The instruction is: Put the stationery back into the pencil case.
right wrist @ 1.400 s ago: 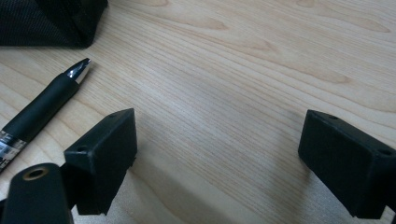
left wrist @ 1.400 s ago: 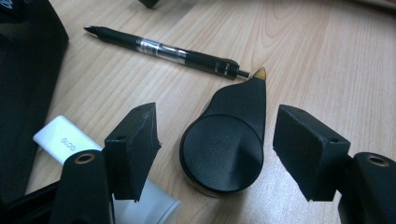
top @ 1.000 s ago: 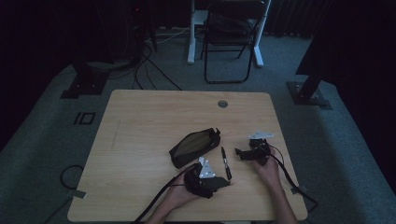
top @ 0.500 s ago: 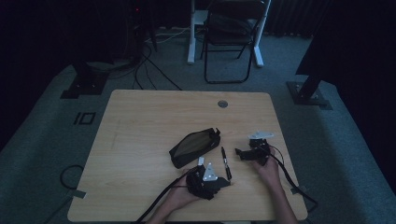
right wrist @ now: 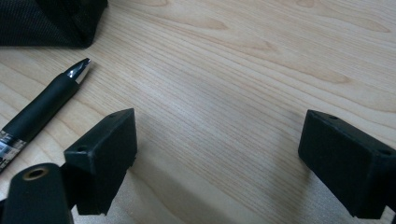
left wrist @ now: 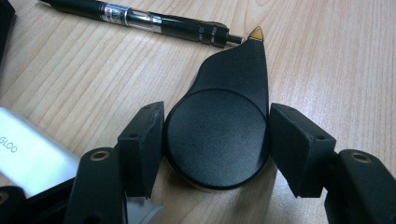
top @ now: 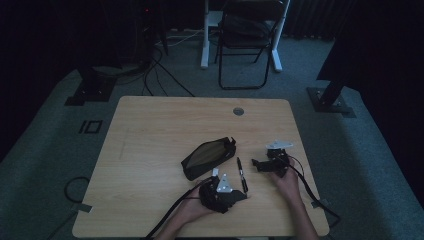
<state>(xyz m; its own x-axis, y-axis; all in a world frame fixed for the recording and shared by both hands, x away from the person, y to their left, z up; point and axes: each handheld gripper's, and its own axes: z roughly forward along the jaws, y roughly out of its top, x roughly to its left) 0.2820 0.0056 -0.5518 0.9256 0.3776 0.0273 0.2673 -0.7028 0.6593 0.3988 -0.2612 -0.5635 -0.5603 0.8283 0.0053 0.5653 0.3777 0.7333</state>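
The left gripper (left wrist: 215,135), held low over the near edge of a wooden table (top: 150,130), has a black teardrop-shaped object (left wrist: 219,121) between its jaws; its round body fills the gap, and the jaws have just been closing onto it, the pads now at its sides, though whether they press firmly cannot be told. The object lies flat on the tabletop, its narrow tip ending in a small amber point aimed toward a black pen (left wrist: 149,21), which lies just beyond it. A white item (left wrist: 32,156) with partial lettering sits at the left of the left gripper view, just beside one jaw. In the high view the left gripper (top: 222,192) rests in the person's left hand (top: 192,210), with the pen (top: 241,172) just to its right and a black pencil case (top: 207,156) beyond. The right gripper (right wrist: 217,161), its jaws standing wide apart over bare wood, holds nothing; it sits at the table's right side (top: 270,162), near the pen's silver tip (right wrist: 79,67).
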